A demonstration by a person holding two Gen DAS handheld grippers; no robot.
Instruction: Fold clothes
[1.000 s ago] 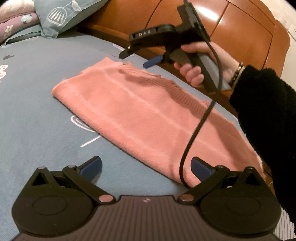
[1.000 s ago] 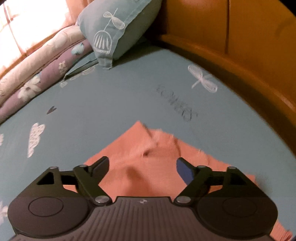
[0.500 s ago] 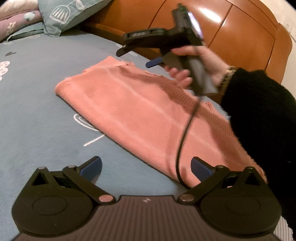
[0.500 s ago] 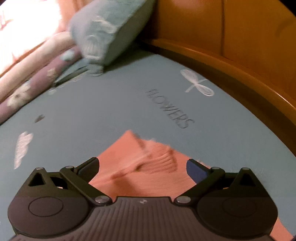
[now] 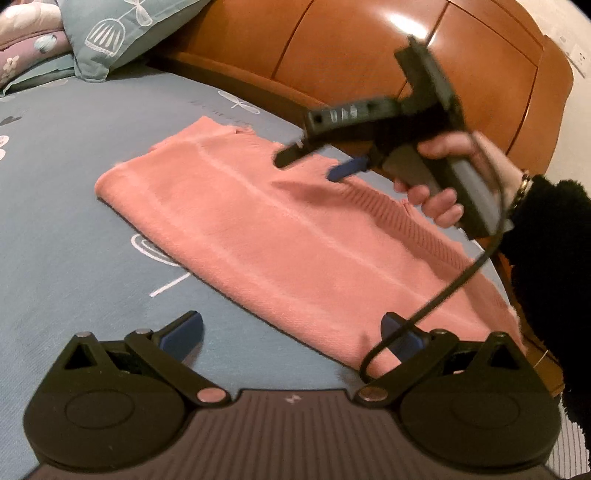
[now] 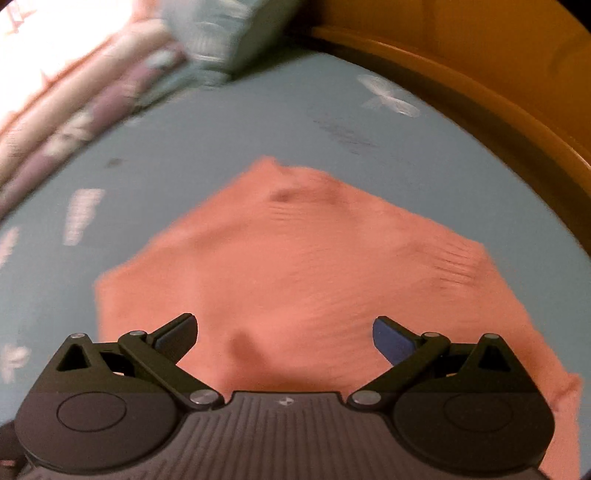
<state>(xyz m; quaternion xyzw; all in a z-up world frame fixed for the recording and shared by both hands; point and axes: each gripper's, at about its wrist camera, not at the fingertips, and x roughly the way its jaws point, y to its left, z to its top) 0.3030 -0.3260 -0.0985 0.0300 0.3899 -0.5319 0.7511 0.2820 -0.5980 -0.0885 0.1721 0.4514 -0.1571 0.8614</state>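
Observation:
A pink knit sweater (image 5: 280,243) lies folded into a long flat band on the blue bedsheet (image 5: 66,229). My left gripper (image 5: 291,332) is open just above the sheet at the sweater's near edge; its right finger (image 5: 402,338) is over the hem corner. A hand holds my right gripper (image 5: 314,164) above the sweater's far edge, jaws wide apart and empty. In the blurred right wrist view the sweater (image 6: 303,266) fills the middle, with the open right gripper (image 6: 284,332) over it and not touching it.
A wooden headboard (image 5: 332,55) curves along the bed's far side. A teal pillow (image 5: 122,29) and flowered bedding (image 5: 26,48) are at the far left. A black sleeve (image 5: 550,266) and a cable (image 5: 443,291) cross the right side.
The right gripper spread its jaws wider and drew back from the sweater's far corner, so more of the sweater shows under it. The left gripper stayed put.

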